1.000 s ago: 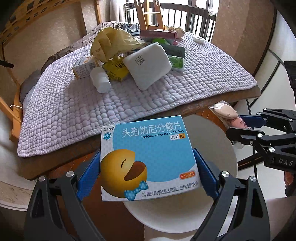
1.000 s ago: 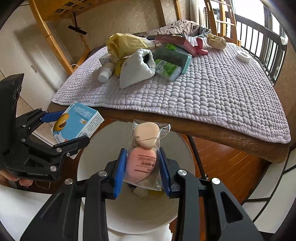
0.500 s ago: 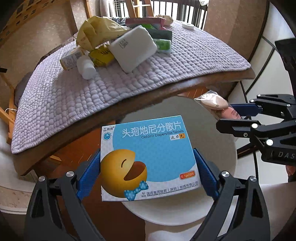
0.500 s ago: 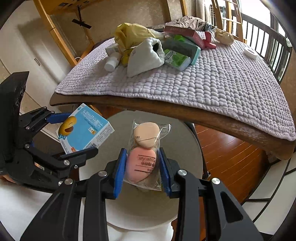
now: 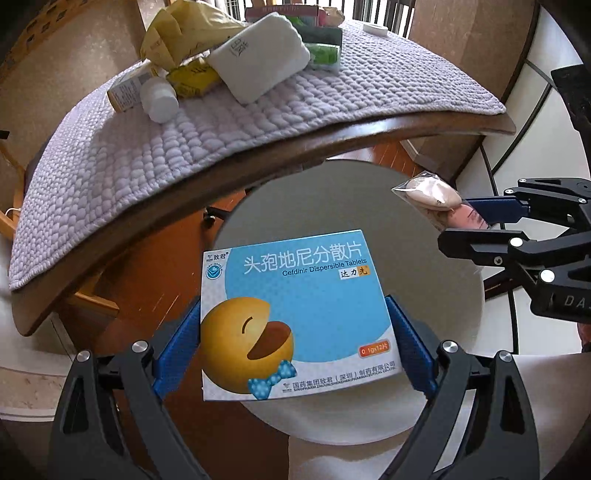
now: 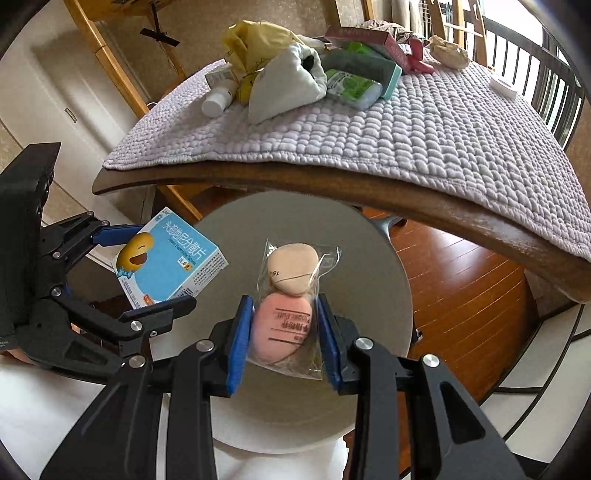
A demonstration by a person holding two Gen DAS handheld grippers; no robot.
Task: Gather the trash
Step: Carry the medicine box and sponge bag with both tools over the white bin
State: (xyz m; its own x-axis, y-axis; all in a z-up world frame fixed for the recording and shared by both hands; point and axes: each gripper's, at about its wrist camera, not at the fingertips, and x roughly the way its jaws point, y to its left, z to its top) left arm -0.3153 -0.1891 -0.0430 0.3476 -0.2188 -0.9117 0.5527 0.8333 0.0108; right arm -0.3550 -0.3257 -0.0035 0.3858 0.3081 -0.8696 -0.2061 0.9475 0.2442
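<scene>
My left gripper (image 5: 294,334) is shut on a blue medicine box (image 5: 303,295) with a yellow cartoon face, its blue pads pressed to the box's two sides. My right gripper (image 6: 284,332) is shut on a clear bag of makeup sponges (image 6: 291,273), one beige and one pink. Both loads hang over the round grey mouth of a bin (image 5: 436,295) below the table edge. In the right wrist view the left gripper (image 6: 151,269) holds the box (image 6: 173,258) to the left over the bin (image 6: 373,266). From the left wrist view, the right gripper (image 5: 491,221) and sponge bag (image 5: 428,192) are at the right.
A wooden table with a lilac quilted mat (image 6: 443,129) runs above the bin. On it lies a pile: a yellow bag (image 5: 184,33), a white pouch (image 5: 258,55), a white bottle (image 5: 159,99) and green packs (image 6: 354,85). Wooden floor (image 6: 461,295) lies beside the bin.
Both grippers have sunk lower over the bin, so the table edge sits higher in both views. The box and the sponge bag stay gripped as before.
</scene>
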